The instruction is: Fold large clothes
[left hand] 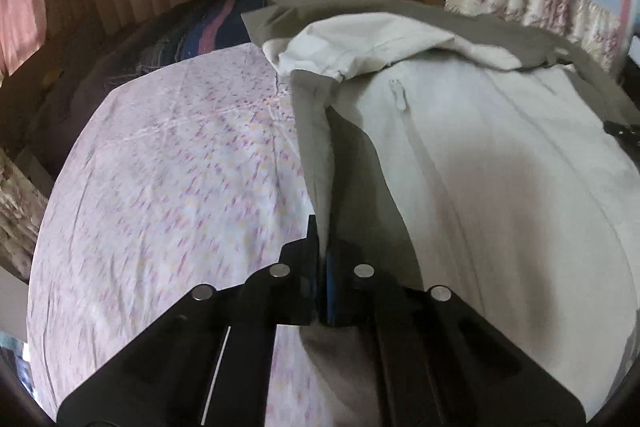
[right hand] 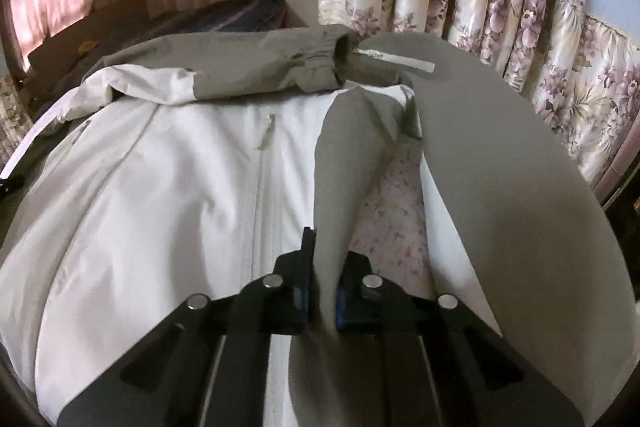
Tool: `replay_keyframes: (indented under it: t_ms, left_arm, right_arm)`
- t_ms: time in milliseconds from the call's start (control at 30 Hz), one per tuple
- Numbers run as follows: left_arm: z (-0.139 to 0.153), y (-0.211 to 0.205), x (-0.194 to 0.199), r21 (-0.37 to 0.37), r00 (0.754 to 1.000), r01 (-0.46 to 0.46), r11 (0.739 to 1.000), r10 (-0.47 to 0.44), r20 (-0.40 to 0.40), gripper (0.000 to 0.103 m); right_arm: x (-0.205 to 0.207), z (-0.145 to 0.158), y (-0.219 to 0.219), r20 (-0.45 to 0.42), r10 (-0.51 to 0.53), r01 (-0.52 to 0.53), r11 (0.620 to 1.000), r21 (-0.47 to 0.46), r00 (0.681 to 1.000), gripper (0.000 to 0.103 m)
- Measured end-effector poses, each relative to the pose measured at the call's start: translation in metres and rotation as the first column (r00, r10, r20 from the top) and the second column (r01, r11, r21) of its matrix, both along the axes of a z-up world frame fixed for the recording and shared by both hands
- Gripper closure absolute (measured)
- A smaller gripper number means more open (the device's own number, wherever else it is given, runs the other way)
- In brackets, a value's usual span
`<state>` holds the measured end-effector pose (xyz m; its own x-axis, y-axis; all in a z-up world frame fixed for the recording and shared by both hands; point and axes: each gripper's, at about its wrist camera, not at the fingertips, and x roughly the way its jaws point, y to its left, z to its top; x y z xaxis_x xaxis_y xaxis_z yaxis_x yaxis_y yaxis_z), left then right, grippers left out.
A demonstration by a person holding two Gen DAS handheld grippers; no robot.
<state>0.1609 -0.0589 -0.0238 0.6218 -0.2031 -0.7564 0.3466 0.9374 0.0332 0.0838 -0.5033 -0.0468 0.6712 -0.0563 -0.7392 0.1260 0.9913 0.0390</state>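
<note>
Tongs, left [left hand: 320, 259]: clamped on the jacket's [left hand: 500, 167] olive side edge
Tongs, right [right hand: 322, 267]: pinching the opposite olive edge, raised in a ridge
Jacket: spread on the bed's floral sheet [left hand: 168, 179]
Risk: thin, slippery fabric may slide out; uneven lifting would skew the fold

No readable text is showing anywhere. A narrow white tag [right hand: 396, 60] is lying at the cuff of the jacket's [right hand: 168, 187] grey sleeve, toward twelve o'clock in the right wrist view; faint marks are showing on it, but they are staying too small and blurred to read.
</note>
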Motion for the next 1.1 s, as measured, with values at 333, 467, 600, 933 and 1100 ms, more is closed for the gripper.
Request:
replay_keyframes:
  t_ms: [333, 467, 600, 933, 1100]
  left_arm:
    - [0.004, 0.031, -0.013, -0.023, 0.998, -0.057, 0.998, 0.058, 0.007, 0.038]
    - [0.028, 0.044, -0.014, -0.042, 0.987, -0.116, 0.992, 0.120, 0.107, 0.003]
    - [0.041, 0.050, -0.006, -0.065, 0.980, -0.140, 0.988, 0.147, 0.135, 0.003]
    - [0.027, 0.059, -0.012, -0.079, 0.976, -0.166, 0.983, 0.175, 0.128, 0.003]
    - [0.041, 0.056, -0.016, -0.074, 0.974, -0.151, 0.986, 0.161, 0.157, 0.003]
  right_arm:
    - [-0.040, 0.039, -0.003, 0.051, 0.011, -0.007, 0.997, -0.078, 0.999, 0.024]
    - [-0.060, 0.066, -0.029, 0.093, -0.095, 0.109, 0.981, -0.163, 0.991, 0.020]
    - [-0.072, 0.066, -0.054, 0.052, -0.170, 0.178, 0.961, -0.212, 0.984, 0.013]
    - [-0.078, 0.010, -0.094, -0.069, -0.224, 0.222, 0.974, -0.033, 0.972, 0.095]
    - [-0.081, 0.043, -0.089, 0.070, -0.228, 0.225, 0.973, 0.045, 0.971, 0.099]
